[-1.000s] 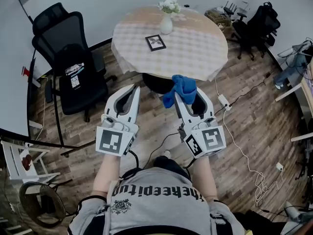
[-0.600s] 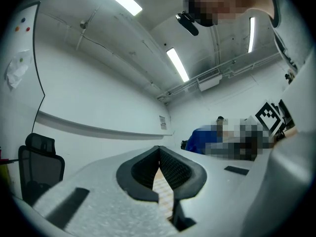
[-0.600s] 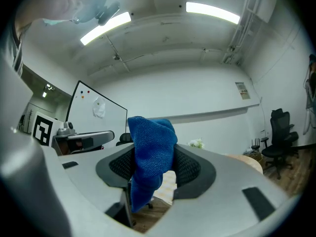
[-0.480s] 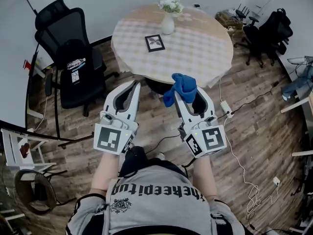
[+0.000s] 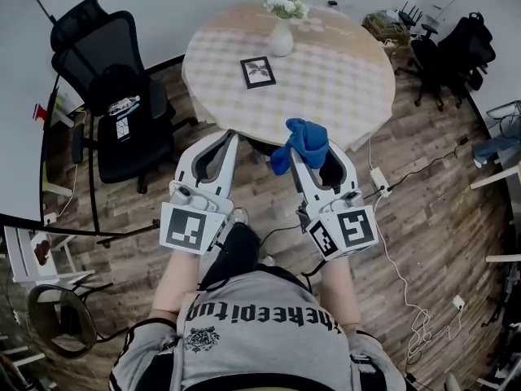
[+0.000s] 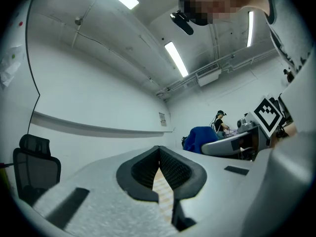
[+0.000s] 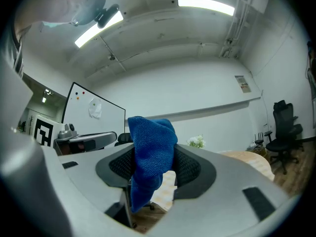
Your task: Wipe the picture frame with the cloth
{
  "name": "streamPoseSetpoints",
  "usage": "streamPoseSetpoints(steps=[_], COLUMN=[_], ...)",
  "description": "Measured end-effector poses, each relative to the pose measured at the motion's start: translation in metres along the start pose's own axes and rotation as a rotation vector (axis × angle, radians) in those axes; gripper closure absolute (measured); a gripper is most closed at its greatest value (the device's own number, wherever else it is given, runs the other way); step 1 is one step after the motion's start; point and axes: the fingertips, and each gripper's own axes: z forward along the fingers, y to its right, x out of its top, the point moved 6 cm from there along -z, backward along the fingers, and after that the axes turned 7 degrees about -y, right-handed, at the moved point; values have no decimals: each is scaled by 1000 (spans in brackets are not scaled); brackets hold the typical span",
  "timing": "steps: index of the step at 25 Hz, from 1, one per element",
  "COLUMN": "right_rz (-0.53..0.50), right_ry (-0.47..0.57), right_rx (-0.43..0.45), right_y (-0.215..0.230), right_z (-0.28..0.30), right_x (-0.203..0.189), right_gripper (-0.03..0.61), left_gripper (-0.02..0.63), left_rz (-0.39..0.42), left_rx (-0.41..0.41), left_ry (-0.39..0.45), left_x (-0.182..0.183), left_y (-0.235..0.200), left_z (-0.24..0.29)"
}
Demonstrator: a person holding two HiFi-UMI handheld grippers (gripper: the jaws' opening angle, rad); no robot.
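A room with a wood-plank floor (image 5: 423, 218) and pale walls, seen from above. Nearest is the person's grey printed shirt (image 5: 260, 332), with both forearms stretched forward over the floor.

The left gripper (image 6: 159, 152) is held out on the left with its jaws closed: the tips touch each other and nothing is between them. Through the gap behind the tips a strip of checked tablecloth shows.

The right gripper (image 7: 154, 167) is level with it, just beside it on the right, and is clenched on a blue cloth (image 5: 303, 143). The cloth is bunched above the jaw tips, and a fold of it hangs down between the pads.

On the floor to the right lies a white power strip (image 5: 379, 182) with a trailing cable.

Beyond the grippers stands a round table (image 5: 342, 80) under a checked cover. The picture frame (image 5: 258, 72) lies flat on it, left of the middle and well apart from the cloth. Behind the frame, near the far edge, stands a white vase (image 5: 282, 41) of white flowers. A black office chair (image 5: 114, 96) stands left of the table, and more dark chairs (image 5: 456, 47) to its right.
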Motion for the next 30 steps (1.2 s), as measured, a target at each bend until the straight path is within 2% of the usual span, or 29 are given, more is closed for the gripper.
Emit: streamPoseSetpoints(steps=[3, 8, 17, 30], right_rz=[6, 24, 34, 36], right_ry=[-6, 0, -1, 5], right_rx=[-7, -15, -43, -63], right_y=[10, 25, 47, 40], right_z=[21, 64, 140, 216], right_x=[2, 5, 12, 10], right_gripper=[365, 364, 362, 362], left_gripper=[597, 597, 597, 597], left_rz=[4, -48, -55, -40], left_rx=[-1, -4, -20, -20], left_ry=[14, -29, -33, -17], left_x=[-4, -14, -28, -44], left_y=[-16, -46, -108, -183], left_z=[18, 51, 103, 129])
